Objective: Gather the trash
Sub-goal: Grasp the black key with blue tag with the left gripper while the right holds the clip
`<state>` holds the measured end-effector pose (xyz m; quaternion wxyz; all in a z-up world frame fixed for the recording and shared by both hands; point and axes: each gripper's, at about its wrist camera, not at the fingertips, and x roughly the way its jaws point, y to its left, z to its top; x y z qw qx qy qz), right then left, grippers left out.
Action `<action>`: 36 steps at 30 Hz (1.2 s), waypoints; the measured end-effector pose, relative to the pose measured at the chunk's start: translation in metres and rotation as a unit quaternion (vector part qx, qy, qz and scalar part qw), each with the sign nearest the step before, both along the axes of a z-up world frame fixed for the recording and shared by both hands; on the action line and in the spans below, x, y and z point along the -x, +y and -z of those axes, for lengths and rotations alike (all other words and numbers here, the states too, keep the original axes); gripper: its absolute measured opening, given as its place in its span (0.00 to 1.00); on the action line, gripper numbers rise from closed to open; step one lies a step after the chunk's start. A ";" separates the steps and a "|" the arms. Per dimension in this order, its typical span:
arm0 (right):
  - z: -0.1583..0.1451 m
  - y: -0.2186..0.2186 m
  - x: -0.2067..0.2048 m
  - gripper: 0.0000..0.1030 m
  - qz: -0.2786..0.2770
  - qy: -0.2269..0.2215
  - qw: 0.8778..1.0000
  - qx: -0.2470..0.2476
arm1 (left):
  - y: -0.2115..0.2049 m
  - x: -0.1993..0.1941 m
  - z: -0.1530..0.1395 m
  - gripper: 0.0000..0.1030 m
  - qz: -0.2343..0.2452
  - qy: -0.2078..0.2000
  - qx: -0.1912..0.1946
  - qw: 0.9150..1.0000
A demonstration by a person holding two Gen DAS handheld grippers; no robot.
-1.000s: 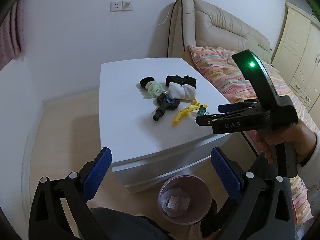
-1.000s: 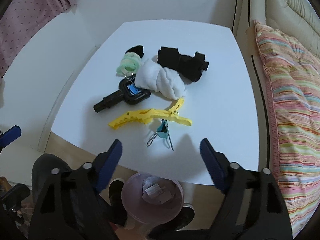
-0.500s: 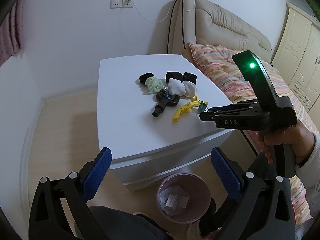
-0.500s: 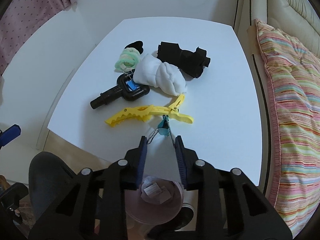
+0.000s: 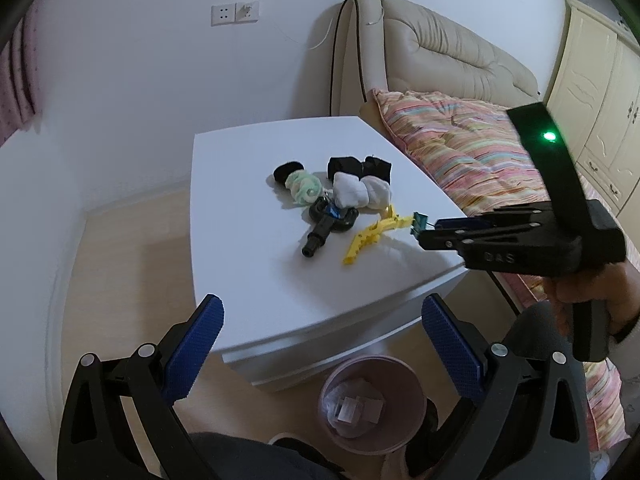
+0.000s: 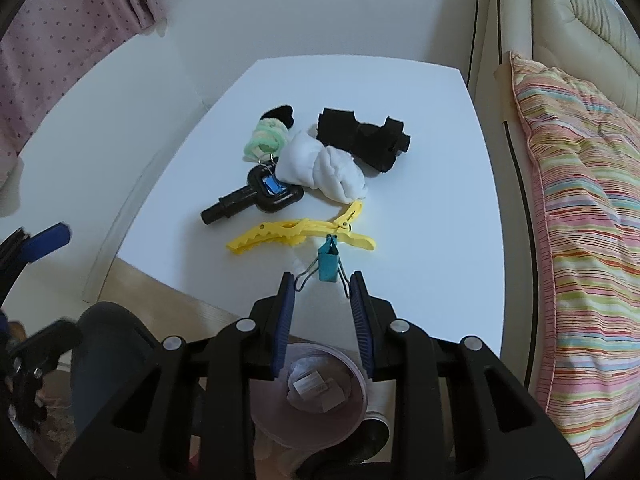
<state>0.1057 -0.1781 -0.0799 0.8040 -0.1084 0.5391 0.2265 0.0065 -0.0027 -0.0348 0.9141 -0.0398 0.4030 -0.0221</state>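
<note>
Closed since a second ago, the right claw now pinches the wire handles of a small teal binder clip, lifted just above the white table beside a yellow plastic hair clip; the left claw hangs spread apart over a pink waste bin on the floor

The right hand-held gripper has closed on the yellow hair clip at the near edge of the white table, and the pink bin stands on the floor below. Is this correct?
Not quite: the right wrist view shows the right hand-held gripper closed on the teal binder clip, not the yellow hair clip, which lies untouched on the white table. The pink bin does stand below.
</note>
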 end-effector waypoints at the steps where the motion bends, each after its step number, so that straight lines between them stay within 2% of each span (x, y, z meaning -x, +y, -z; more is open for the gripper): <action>1: -0.003 -0.001 0.001 0.28 -0.002 0.000 1.000 -0.003 | 0.000 -0.003 -0.001 0.93 0.002 0.000 -0.002 1.000; 5: -0.013 -0.008 0.004 0.28 -0.007 -0.001 1.000 -0.014 | -0.002 -0.016 -0.005 0.93 0.017 -0.003 -0.016 1.000; 15: -0.025 -0.022 0.007 0.28 0.000 -0.008 1.000 -0.023 | -0.003 -0.067 -0.009 0.93 0.070 0.029 -0.032 0.997; 28: -0.024 -0.031 0.005 0.27 0.008 -0.006 1.000 -0.027 | -0.005 -0.127 0.026 0.93 0.118 0.100 -0.074 0.985; 35: -0.023 -0.035 0.004 0.28 0.012 -0.005 1.000 -0.028 | -0.003 -0.140 0.042 0.92 0.125 0.117 -0.064 0.983; 36: -0.023 -0.035 0.004 0.28 0.012 -0.005 1.000 -0.028 | -0.003 -0.141 0.044 0.88 0.127 0.119 -0.062 0.983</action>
